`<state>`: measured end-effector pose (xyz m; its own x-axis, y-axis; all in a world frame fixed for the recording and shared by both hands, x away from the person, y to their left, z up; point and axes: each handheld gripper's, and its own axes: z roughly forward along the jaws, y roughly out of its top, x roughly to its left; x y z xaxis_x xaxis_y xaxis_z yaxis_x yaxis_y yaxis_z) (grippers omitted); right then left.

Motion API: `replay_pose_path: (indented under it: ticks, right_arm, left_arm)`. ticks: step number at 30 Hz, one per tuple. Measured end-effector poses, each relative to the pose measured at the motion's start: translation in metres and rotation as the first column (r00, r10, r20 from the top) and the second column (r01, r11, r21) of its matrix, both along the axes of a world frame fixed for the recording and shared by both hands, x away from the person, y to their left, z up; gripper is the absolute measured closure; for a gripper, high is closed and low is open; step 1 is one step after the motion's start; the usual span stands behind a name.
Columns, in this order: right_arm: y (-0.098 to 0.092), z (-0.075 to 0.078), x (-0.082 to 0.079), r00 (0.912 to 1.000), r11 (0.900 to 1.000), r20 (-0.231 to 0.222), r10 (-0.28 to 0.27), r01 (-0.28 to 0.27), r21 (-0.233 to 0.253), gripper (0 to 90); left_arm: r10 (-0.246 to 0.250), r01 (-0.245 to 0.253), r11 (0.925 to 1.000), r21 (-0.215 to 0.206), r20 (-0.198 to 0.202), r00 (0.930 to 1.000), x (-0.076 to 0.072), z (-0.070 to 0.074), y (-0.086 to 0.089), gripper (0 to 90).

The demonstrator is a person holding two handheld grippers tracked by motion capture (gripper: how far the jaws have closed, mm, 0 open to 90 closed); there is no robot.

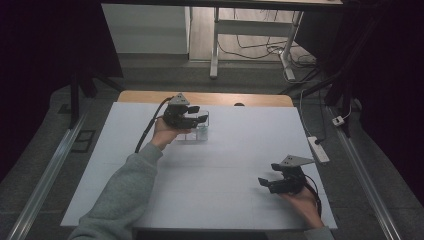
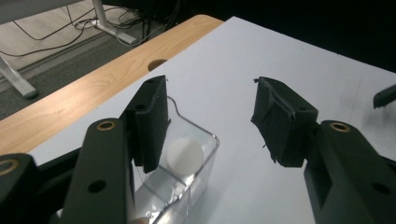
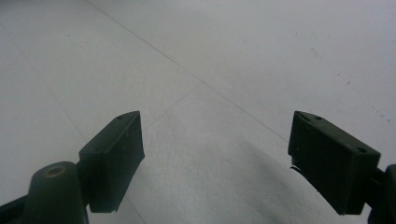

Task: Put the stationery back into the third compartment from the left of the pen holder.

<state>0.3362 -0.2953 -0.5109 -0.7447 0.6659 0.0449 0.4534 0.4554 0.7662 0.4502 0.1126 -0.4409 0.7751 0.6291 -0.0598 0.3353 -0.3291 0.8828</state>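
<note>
A clear plastic box (image 1: 196, 131) stands on the white table (image 1: 225, 150) toward the back left. In the left gripper view a white ball (image 2: 185, 156) lies inside the clear box (image 2: 198, 161). My left gripper (image 1: 200, 114) hovers just above the box, open, with nothing between its jaws; in its own view the left gripper (image 2: 210, 119) has its left jaw over the box's rim. My right gripper (image 1: 265, 181) rests low near the table's front right, open and empty. In its own view the right gripper (image 3: 215, 154) looks across bare white tabletop (image 3: 224, 70).
A wooden strip (image 1: 210, 98) with a round hole (image 2: 157, 64) borders the table's far edge. A white power strip (image 1: 318, 149) lies at the right edge. Desk legs (image 1: 215, 45) and cables sit on the floor beyond. Dark curtains flank both sides.
</note>
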Motion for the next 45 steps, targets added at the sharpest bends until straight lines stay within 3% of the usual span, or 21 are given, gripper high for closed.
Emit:
replay_pose_path:
  ticks: [9, 22, 33, 37, 45]
  right_arm:
    - [0.0, 0.001, 0.0, 1.0, 1.0, 0.0, -0.002, 0.002, 0.0, 17.6]
    - [0.001, 0.0, 0.0, 1.0, 1.0, 0.0, 0.0, 0.0, 0.0, 17.6]
    - [0.001, -0.001, 0.0, 1.0, 1.0, -0.003, 0.001, -0.001, -0.002, 17.7]
    - [0.002, -0.001, -0.001, 1.0, 1.0, -0.004, 0.003, -0.003, -0.005, 17.7]
    - [0.001, 0.001, -0.002, 1.0, 1.0, 0.006, 0.006, -0.006, -0.001, 17.8]
  left_arm:
    - [-0.002, 0.002, 0.9998, 0.017, 0.007, 1.0, -0.02, -0.005, 0.017, 44.7]
    - [0.029, -0.026, 0.996, 0.086, -0.043, 0.9986, -0.06, -0.022, 0.052, 43.3]
    - [0.044, -0.037, 0.9967, 0.072, -0.09, 0.995, -0.096, -0.033, 0.072, 39.6]
    - [0.055, -0.046, 0.9926, 0.113, -0.084, 0.9949, -0.107, -0.037, 0.073, 38.3]
    - [0.088, -0.073, 0.9881, 0.136, -0.108, 0.9903, -0.132, -0.052, 0.085, 37.0]
